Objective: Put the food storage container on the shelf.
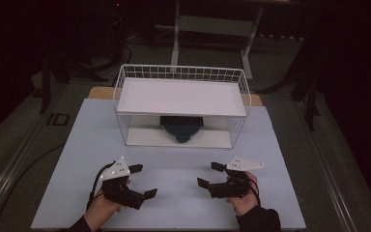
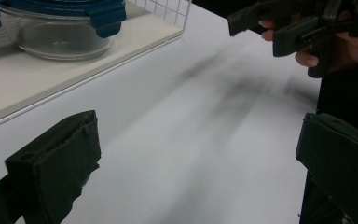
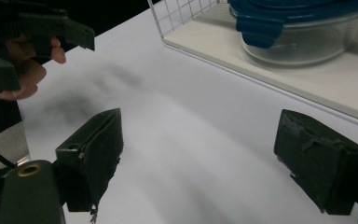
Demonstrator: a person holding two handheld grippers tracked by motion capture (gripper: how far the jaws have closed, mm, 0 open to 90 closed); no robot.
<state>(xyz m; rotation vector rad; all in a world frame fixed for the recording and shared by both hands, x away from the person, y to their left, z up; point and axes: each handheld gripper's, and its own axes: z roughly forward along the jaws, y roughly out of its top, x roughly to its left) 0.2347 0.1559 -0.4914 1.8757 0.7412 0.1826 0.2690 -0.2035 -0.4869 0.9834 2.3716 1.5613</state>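
Observation:
A clear glass container with a blue clip lid (image 1: 181, 128) stands on the lower board of a white wire rack (image 1: 181, 72), under its upper white shelf. My left gripper (image 1: 145, 181) rests near the table's front left, jaws open and nothing between them. My right gripper (image 1: 208, 174) sits opposite at the front right, also open and empty. In the left gripper view my left gripper (image 2: 196, 158) points across the bare tabletop, with the container (image 2: 65, 32) at the upper left. In the right gripper view my right gripper (image 3: 207, 154) faces the table, with the container (image 3: 303, 32) at the upper right.
The rack stands at the back middle of a pale table (image 1: 174, 193). The right gripper (image 2: 298, 23) shows far off in the left gripper view, and the left gripper (image 3: 37, 28) in the right gripper view. Dark floor, cables and a stand frame surround the table.

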